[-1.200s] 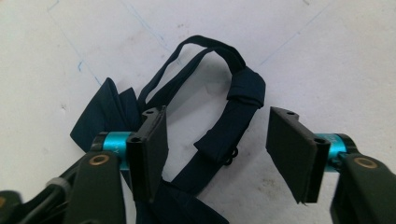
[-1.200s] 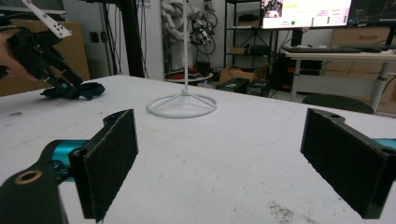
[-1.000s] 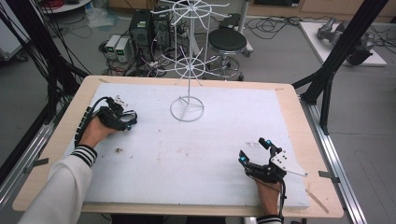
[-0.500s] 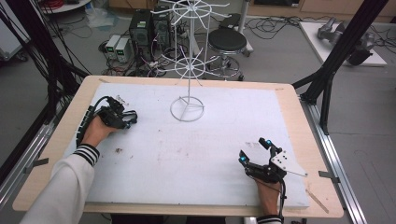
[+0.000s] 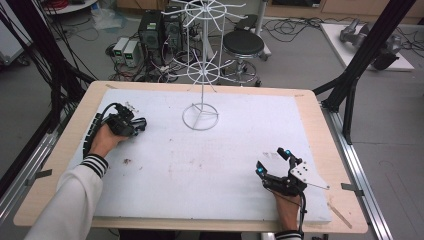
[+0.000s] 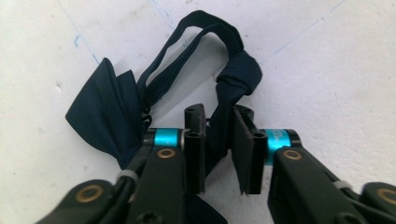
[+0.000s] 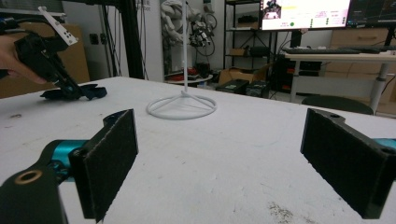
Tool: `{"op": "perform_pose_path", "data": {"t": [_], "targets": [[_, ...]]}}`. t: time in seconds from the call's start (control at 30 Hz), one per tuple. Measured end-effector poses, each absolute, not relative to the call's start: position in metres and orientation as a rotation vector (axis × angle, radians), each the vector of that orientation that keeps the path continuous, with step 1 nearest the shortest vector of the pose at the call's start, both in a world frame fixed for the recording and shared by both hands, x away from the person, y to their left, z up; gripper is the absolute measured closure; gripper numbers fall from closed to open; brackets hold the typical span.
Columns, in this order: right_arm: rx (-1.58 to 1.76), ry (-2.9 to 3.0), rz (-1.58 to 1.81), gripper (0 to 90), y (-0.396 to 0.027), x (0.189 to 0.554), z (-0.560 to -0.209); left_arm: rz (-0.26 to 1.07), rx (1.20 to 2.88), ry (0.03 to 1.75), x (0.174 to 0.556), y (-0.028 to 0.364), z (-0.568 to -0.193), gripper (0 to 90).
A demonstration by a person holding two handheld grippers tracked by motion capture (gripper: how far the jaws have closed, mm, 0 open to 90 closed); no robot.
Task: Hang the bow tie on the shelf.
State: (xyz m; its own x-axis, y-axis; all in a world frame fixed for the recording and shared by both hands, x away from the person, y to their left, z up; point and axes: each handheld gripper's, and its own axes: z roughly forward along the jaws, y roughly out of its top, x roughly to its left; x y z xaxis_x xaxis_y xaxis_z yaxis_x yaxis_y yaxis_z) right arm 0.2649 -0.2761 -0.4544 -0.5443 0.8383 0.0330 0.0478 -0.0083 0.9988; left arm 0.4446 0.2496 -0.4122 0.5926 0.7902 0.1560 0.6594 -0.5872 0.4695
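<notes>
Your left hand-held gripper (image 6: 218, 140) has just been closing its jaws, and they now pinch the strap of the dark navy fabric bow tie (image 6: 107, 109) lying on the white foam worktop (image 5: 215, 165) at about ten o'clock. The bow's wings lie toward ten o'clock of the jaws, and the strap loops away toward twelve. The white wire hanging rack (image 5: 201, 116) stands at twelve o'clock, nearer your left hand. Your right hand-held gripper (image 5: 272, 162) rests wide open and empty at five o'clock.
</notes>
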Motion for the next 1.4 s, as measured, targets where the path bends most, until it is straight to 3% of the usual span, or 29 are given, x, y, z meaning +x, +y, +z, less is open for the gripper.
{"op": "perform_pose_path", "data": {"t": [0.73, 1.4], "targets": [[0.931, 1.646, 1.62, 10.2, -0.276, 0.265, -0.454, 0.504, 2.371, 1.153, 0.434, 0.258, -0.409, 83.9], [0.931, 1.643, 1.621, 10.2, -0.276, 0.265, -0.455, 0.495, 2.054, 1.091, 0.423, 0.269, -0.386, 84.0]]}}
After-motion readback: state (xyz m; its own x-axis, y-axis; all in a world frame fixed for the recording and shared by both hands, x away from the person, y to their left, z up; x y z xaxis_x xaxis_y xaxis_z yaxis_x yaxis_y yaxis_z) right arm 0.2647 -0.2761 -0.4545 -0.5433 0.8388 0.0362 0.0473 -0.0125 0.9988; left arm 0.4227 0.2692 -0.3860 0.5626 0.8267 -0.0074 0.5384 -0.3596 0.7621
